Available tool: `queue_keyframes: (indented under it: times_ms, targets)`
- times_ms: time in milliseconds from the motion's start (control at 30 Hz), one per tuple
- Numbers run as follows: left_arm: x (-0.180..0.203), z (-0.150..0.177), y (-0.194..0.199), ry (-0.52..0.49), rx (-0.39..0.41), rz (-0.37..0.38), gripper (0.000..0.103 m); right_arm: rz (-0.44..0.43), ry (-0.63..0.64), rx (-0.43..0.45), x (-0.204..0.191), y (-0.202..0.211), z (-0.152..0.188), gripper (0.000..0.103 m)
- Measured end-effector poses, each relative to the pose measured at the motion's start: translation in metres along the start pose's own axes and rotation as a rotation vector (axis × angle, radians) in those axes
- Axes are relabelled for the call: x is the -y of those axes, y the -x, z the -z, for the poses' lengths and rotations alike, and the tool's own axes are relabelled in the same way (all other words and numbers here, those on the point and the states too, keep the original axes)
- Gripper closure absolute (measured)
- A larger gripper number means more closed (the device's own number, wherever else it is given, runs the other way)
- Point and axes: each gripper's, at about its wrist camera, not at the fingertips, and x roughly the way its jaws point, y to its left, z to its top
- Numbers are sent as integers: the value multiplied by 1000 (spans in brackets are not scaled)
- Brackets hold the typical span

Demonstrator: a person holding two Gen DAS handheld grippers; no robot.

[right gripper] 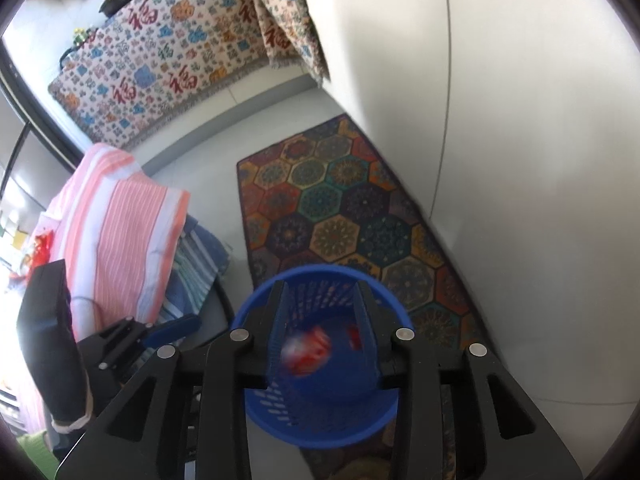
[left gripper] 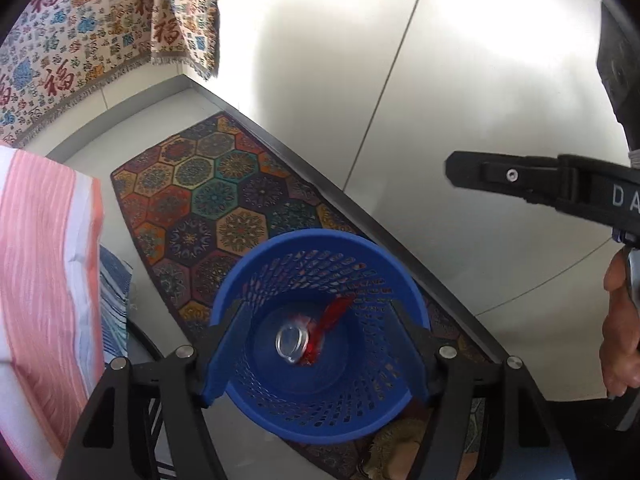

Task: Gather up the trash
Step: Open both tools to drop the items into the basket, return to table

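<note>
Left wrist view: both grippers (left gripper: pixel 316 344) (right gripper: pixel 320 344) open over blue bin (left gripper: pixel 384 272); can (left gripper: pixel 294 344) inside, second blurred one (right gripper: pixel 308 348) probably falling. Risk: bounce-out, bin tipping.

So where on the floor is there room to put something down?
Bare pale floor lies right of the patterned rug. The blue basket sits on the rug's near end; the striped pink cloth crowds the left.

red 福 characters on the patterned cloth (left gripper: pixel 80 28); "da" on the right tongs (left gripper: pixel 520 184)
</note>
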Motion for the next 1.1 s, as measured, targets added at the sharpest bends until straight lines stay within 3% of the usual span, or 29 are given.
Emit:
queue_keyframes:
  times_ms: [67, 233, 433, 800, 1100]
  targets:
    - [-2, 1, 14, 14, 44, 3, 33, 7, 17, 46, -3, 12, -3, 61]
    - [0, 16, 77, 7, 228, 5, 33, 1, 48, 209, -20, 49, -8, 39]
    - [-9, 38, 147, 13, 248, -53, 33, -29, 103, 347, -59, 80, -4, 34]
    - [-78, 101, 242, 122, 277, -371, 33, -180, 374, 359, -203, 74, 44, 27]
    - [-152, 152, 271, 239, 254, -446, 32, -242, 551, 239, -298, 46, 108, 23]
